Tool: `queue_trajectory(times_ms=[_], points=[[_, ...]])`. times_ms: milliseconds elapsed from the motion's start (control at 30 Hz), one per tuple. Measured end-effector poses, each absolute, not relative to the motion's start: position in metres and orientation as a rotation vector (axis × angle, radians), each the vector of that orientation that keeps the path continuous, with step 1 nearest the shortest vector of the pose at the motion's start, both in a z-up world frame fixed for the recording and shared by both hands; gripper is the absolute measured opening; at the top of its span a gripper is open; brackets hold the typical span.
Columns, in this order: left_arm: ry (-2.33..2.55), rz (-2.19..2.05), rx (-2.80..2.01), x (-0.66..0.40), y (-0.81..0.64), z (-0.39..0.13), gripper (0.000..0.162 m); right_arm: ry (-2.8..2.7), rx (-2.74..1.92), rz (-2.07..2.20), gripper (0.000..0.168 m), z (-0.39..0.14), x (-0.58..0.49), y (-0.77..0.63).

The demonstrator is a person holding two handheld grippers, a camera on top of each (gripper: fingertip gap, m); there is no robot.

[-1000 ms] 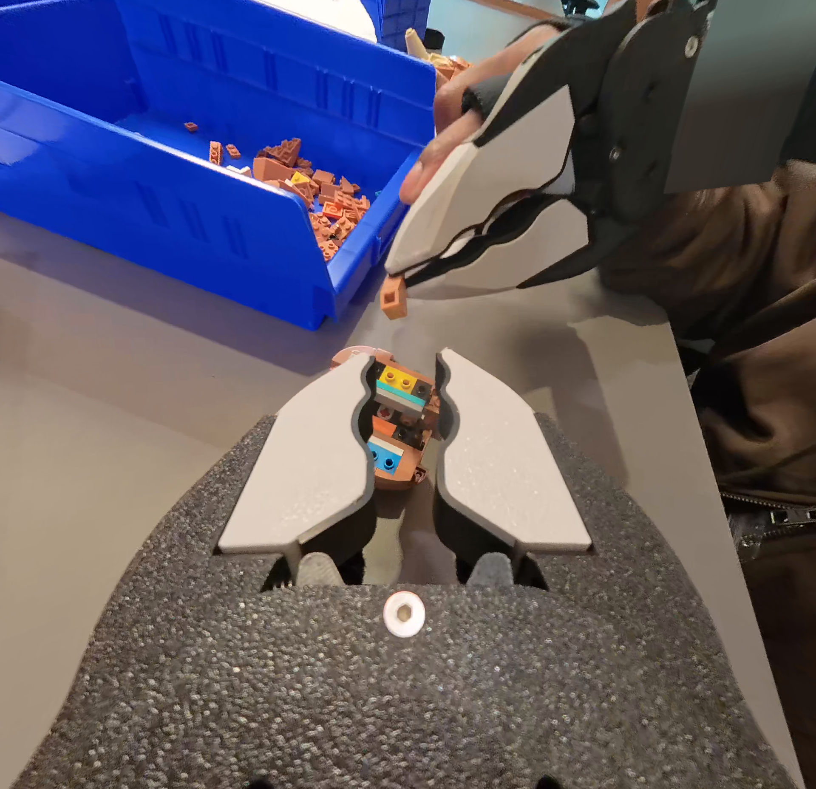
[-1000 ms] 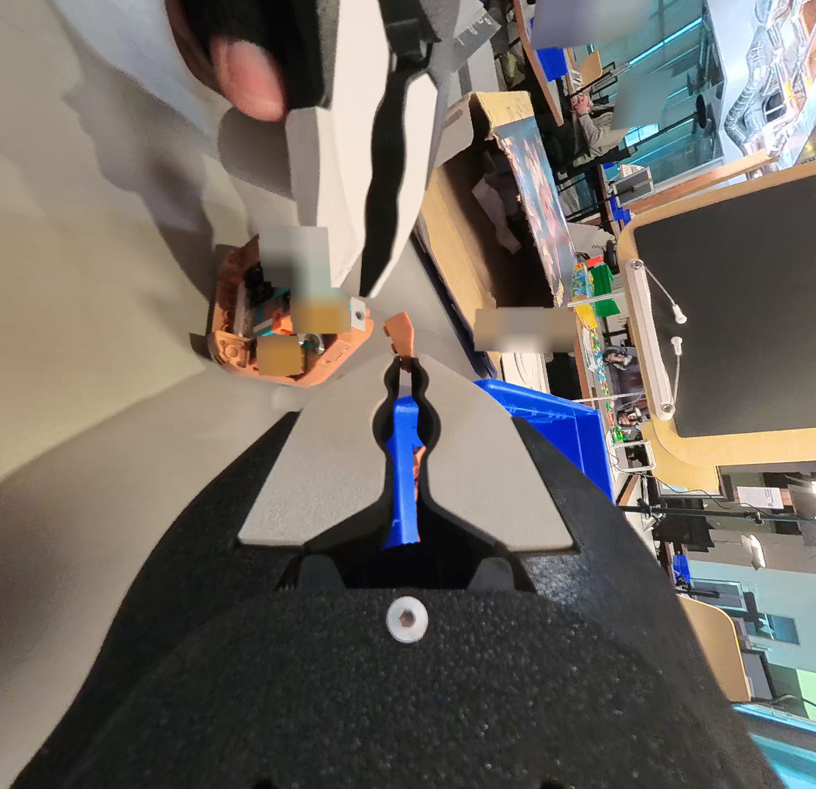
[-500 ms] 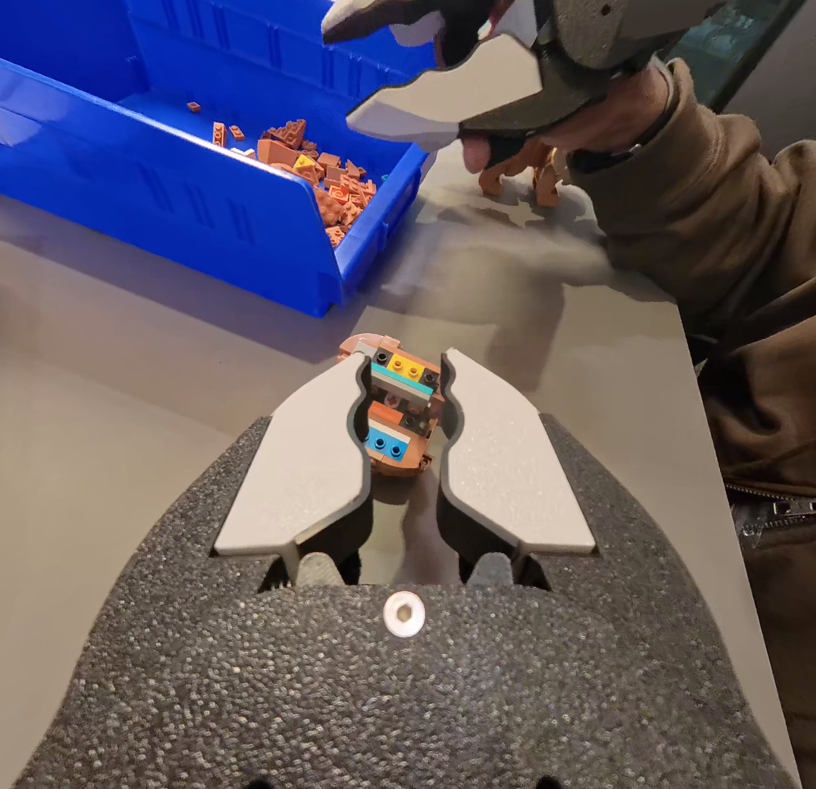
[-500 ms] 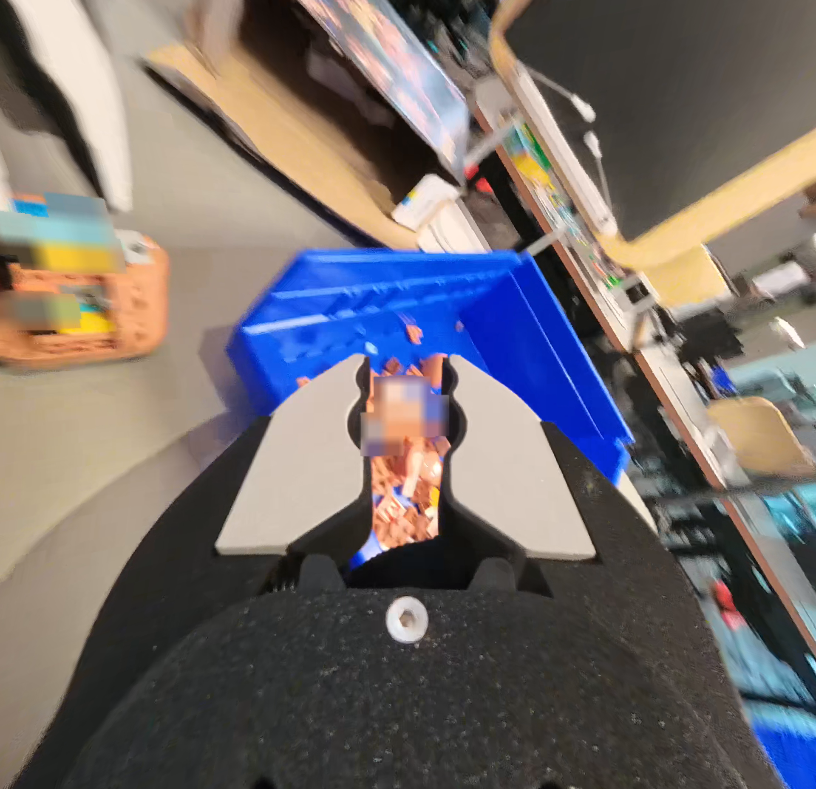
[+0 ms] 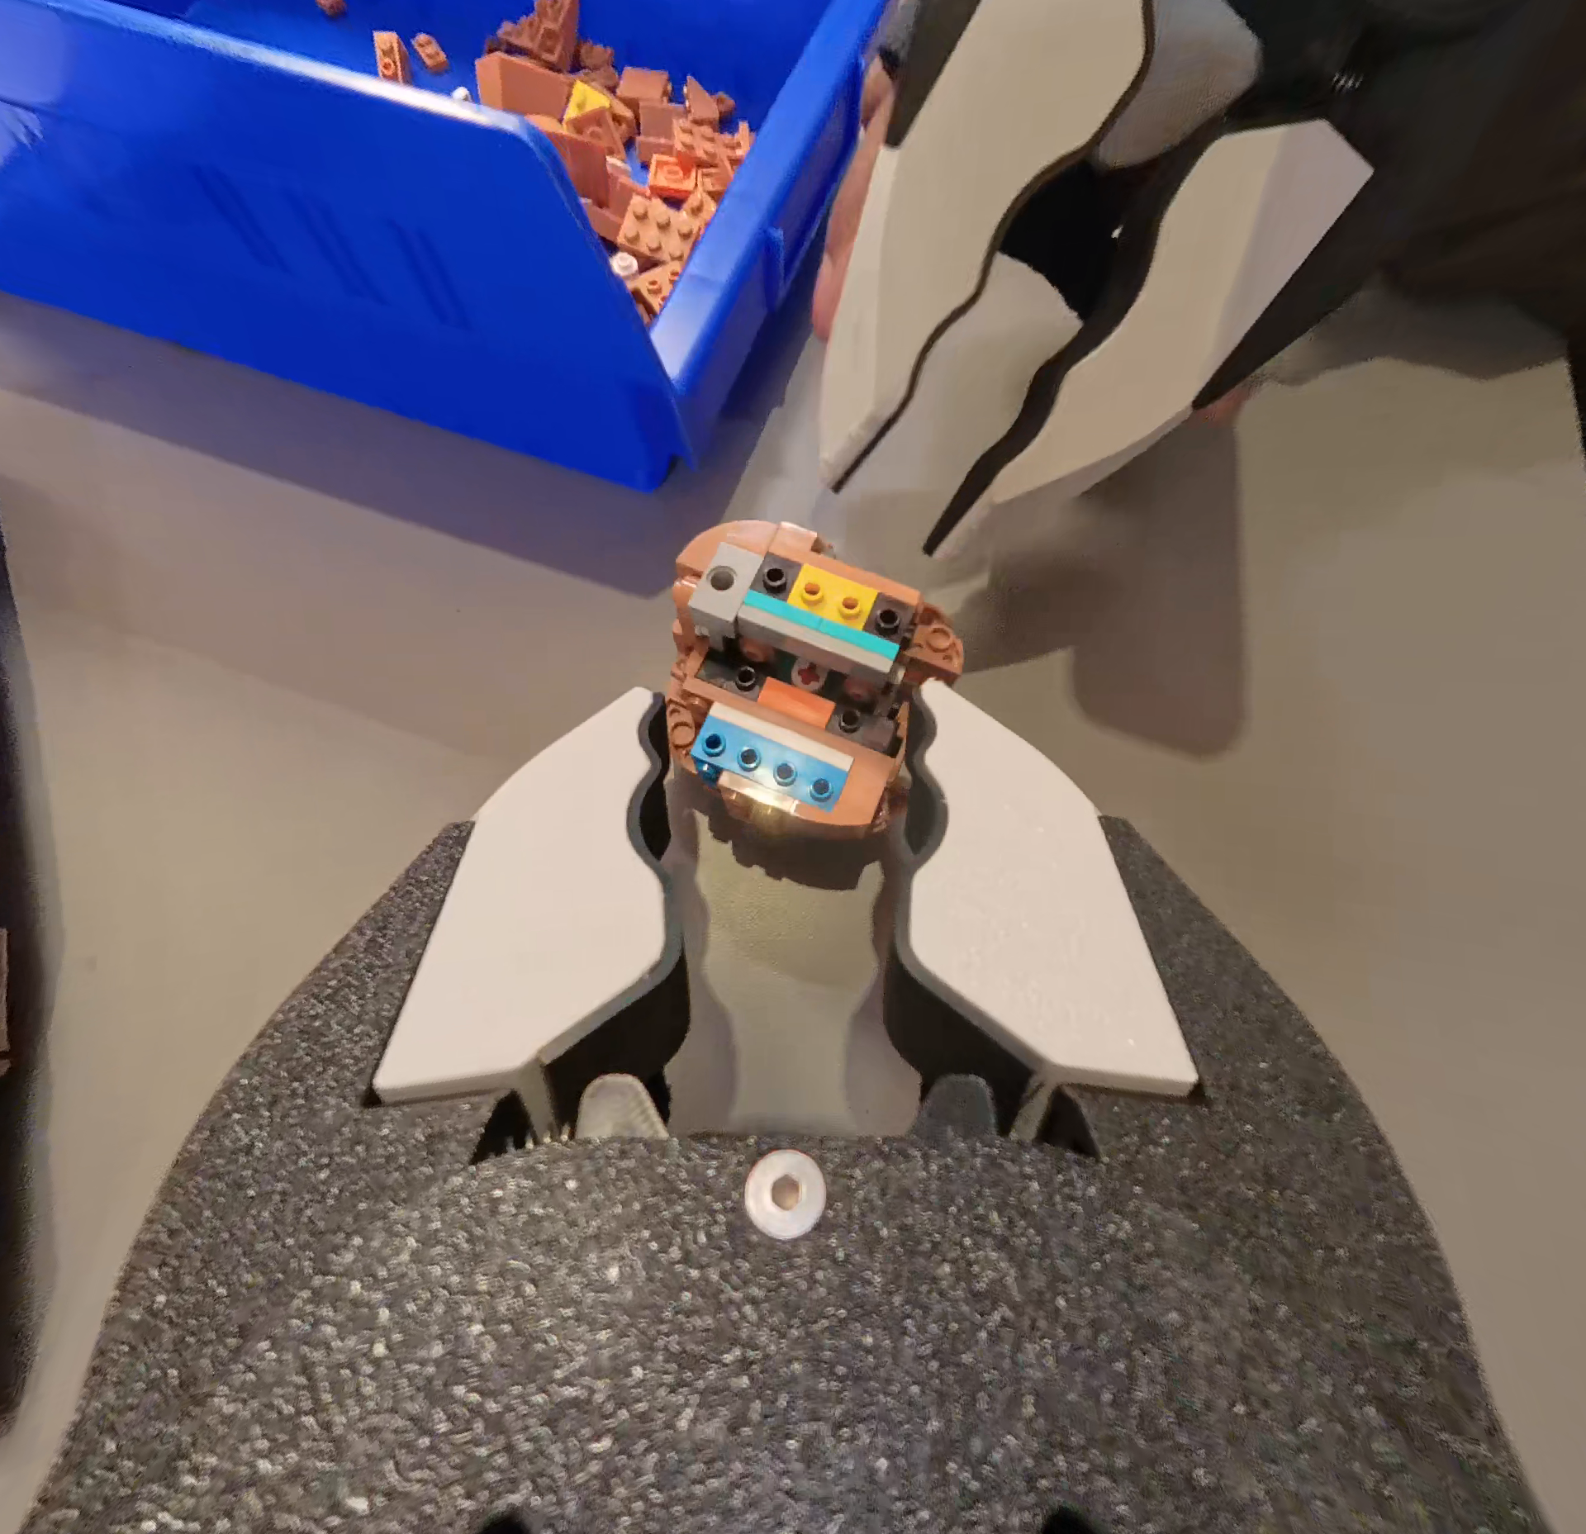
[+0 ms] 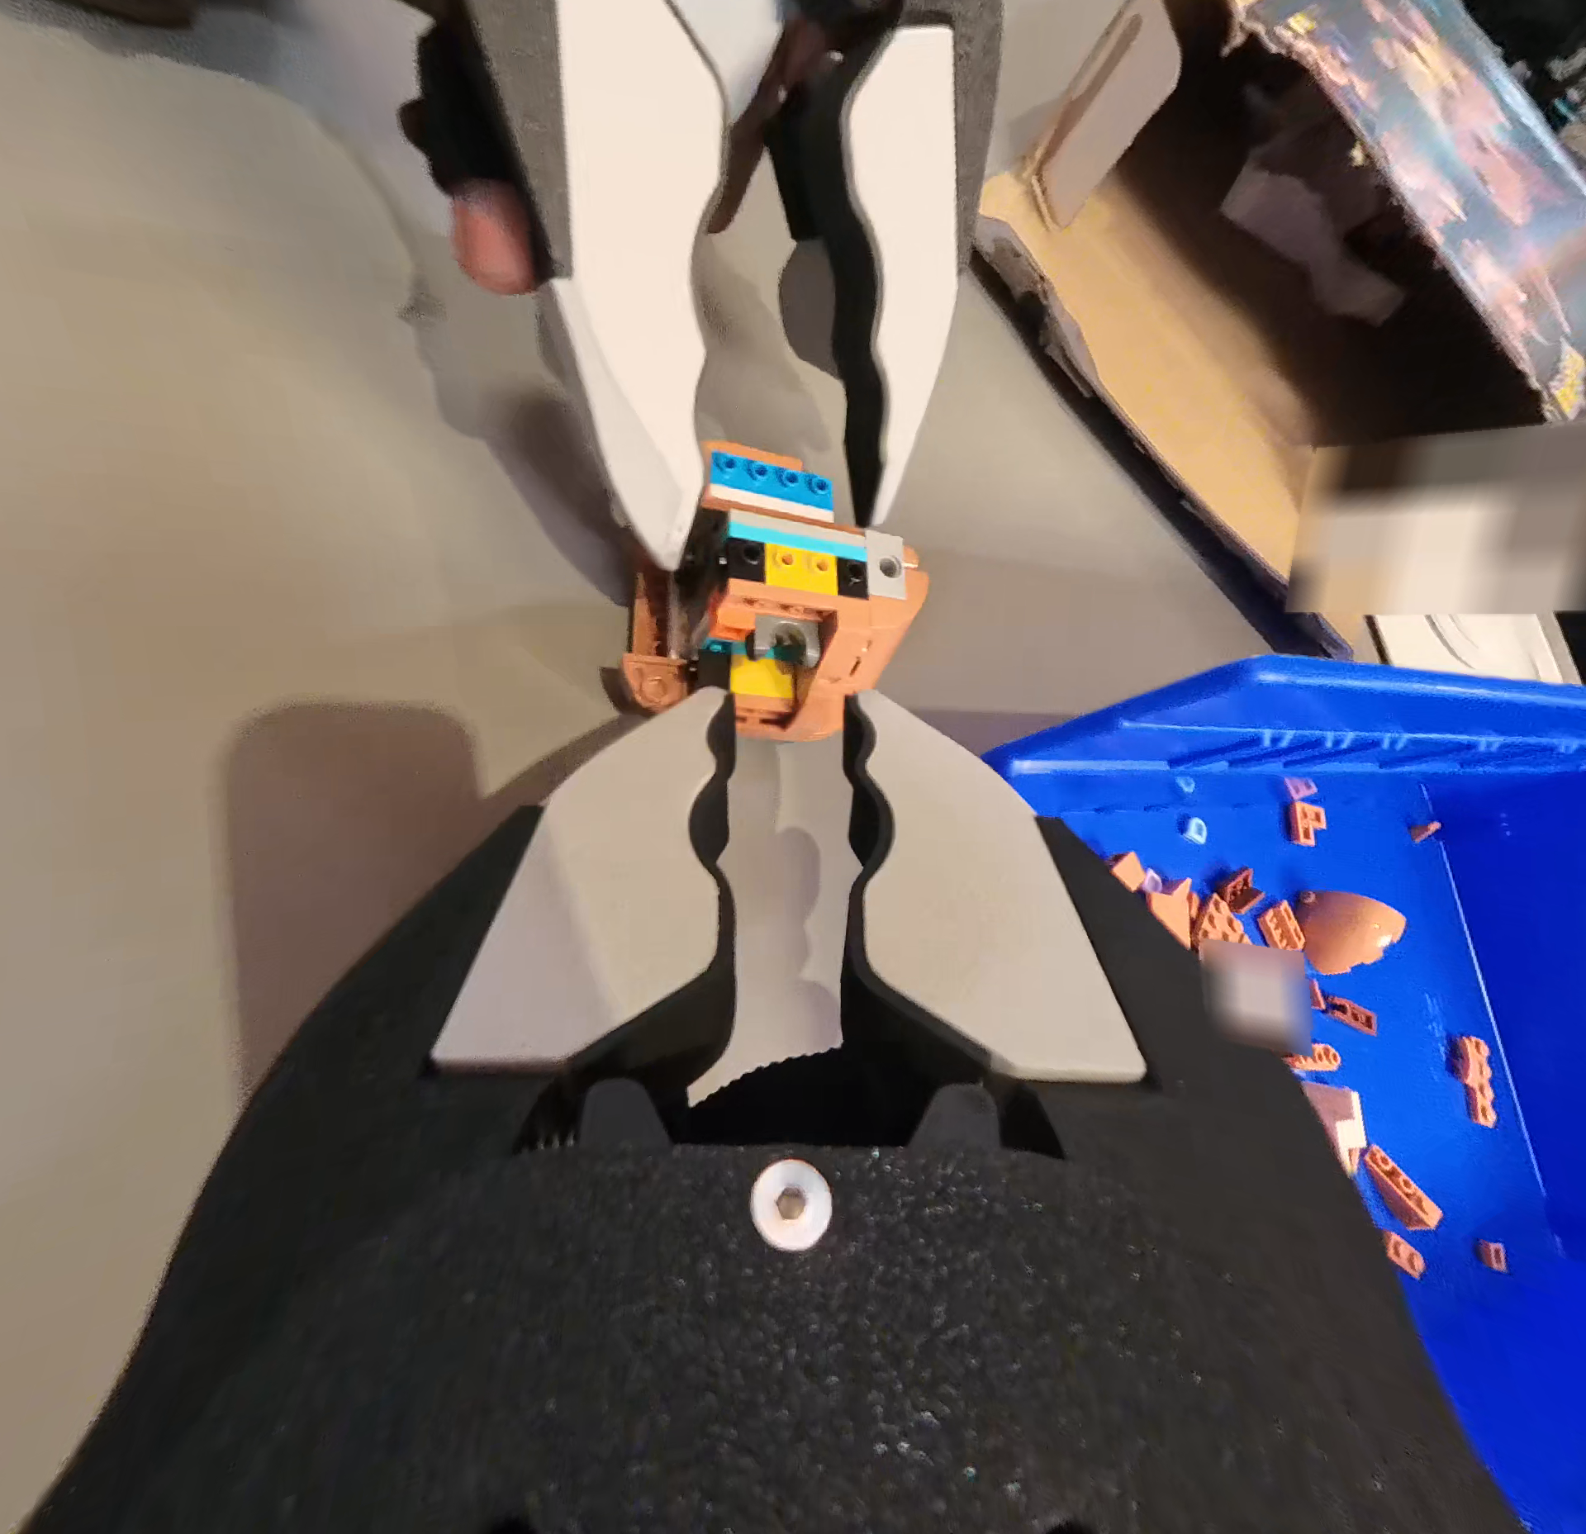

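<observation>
We see the left gripper (image 5: pixel 785 712) clamped on a small brick model (image 5: pixel 807 634), one fingertip on each side of its near end. The model is mostly brown, with a blue studded strip at the near end, then grey and teal bars, yellow and black studs and a grey block at the far corner. It is over the grey table (image 5: pixel 257 720), just off the corner of the blue bin (image 5: pixel 343 231); we can't tell if it rests on the table or is slightly lifted. The right gripper (image 5: pixel 888 514) comes in from the upper right, jaws apart and empty, its tips near the model's far end. In the left wrist view a small gap shows between them and the model. In the right wrist view that gripper (image 6: pixel 788 707) has its spread tips flanking the model's (image 6: pixel 772 600) closest edge, and we can't tell whether they touch. Opposite it the left gripper (image 6: pixel 768 531) pinches the model from the far side, and a fingertip (image 6: pixel 489 240) of the hand holding it shows beside it. The bin (image 6: pixel 1287 703) sits to the right with loose brown bricks (image 6: pixel 1219 909) scattered inside, including a dome piece (image 6: pixel 1347 935). An open cardboard box (image 6: pixel 1201 291) lies behind the bin.
</observation>
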State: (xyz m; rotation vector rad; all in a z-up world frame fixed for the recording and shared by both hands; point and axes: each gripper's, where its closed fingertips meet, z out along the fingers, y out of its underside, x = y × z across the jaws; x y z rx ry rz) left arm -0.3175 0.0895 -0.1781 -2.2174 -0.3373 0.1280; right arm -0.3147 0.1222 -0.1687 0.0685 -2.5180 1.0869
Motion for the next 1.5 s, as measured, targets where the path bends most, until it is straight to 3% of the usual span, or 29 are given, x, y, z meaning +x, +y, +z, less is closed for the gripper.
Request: queue_trajectory(times_ms=[500, 1000, 1200, 1367, 1500], points=[[-0.313, 0.168, -2.277, -0.318, 0.087, -0.187, 0.051, -2.575, -0.065, 1.048, 0.018, -0.188, -0.325, 0.125], [-0.268, 0.19, -2.207, -0.313, 0.097, -0.174, 0.042, -2.66, 0.202, 1.1, 0.02, -0.193, -0.287, 0.11], [-0.138, 0.121, -2.172, -0.3, 0.1, -0.174, 0.034, -2.582, -0.052, 1.366, 0.03, -0.163, -0.309, 0.113], [0.008, 0.059, -2.163, -0.281, 0.105, -0.173, 0.033, -2.626, 0.084, 1.495, 0.041, -0.161, -0.288, 0.103], [0.082, 0.083, -2.165, -0.274, 0.108, -0.173, 0.034, -2.667, 0.149, 1.473, 0.038, -0.171, -0.279, 0.1]])
